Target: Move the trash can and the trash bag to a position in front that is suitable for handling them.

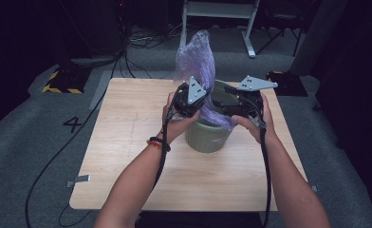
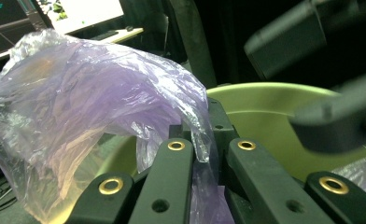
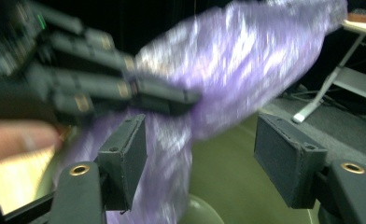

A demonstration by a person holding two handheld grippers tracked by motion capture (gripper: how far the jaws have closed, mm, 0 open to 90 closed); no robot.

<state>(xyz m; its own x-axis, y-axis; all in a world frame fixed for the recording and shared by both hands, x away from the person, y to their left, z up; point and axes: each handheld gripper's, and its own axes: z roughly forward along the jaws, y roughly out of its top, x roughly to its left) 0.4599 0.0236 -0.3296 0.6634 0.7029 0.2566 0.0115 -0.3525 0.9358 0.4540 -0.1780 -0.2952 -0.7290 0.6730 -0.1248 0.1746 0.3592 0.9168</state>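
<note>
A thin purple plastic bag [image 1: 197, 54] rises out of a green bucket [image 1: 207, 137] that stands on the wooden table [image 1: 127, 142]. My left gripper [image 1: 193, 102] sits at the bucket's left rim. In the left gripper view its jaws [image 2: 204, 140] are shut on a fold of the bag [image 2: 78, 93], above the bucket's rim [image 2: 274, 93]. My right gripper [image 1: 231, 107] hovers over the bucket's mouth. In the right gripper view it [image 3: 200, 149] stands open, the bag [image 3: 246, 60] hanging by its left pad without being pinched, with the left gripper [image 3: 162, 95] just beyond.
The bucket stands right of the table's middle, with bare wood around it. On the grey floor lie cables, a yellow-and-black striped block [image 1: 60, 80] at back left and a white frame's legs [image 1: 248, 28] behind the table. A tape strip [image 1: 79, 179] marks the front left.
</note>
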